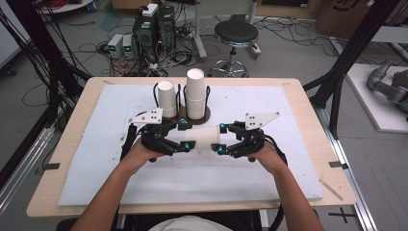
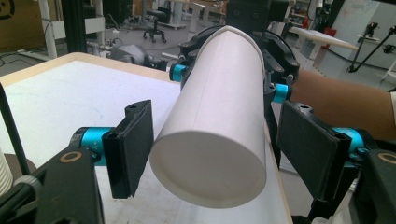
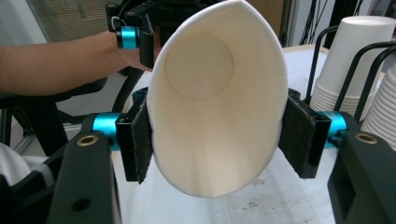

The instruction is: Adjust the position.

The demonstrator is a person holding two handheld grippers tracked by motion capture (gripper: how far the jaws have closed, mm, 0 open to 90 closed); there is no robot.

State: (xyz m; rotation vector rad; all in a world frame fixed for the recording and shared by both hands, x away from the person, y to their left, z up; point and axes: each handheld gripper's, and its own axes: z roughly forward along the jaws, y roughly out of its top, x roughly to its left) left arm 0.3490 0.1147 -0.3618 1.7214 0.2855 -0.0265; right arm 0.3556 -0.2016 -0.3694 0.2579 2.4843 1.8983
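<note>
Here I hold the white paper cup [image 1: 202,135] lying level, left to right: right tongs [image 1: 223,139] pinch its squashed rim, left tongs [image 1: 184,136] spread around its base.

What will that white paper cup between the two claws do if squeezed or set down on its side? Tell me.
The paper cup is probably thin and easily crushed: the right claw presses its rim from round into an oval. It looks empty inside, so likely very light. Laid sideways on the table, its tapered round wall would probably roll in a curve.
</note>
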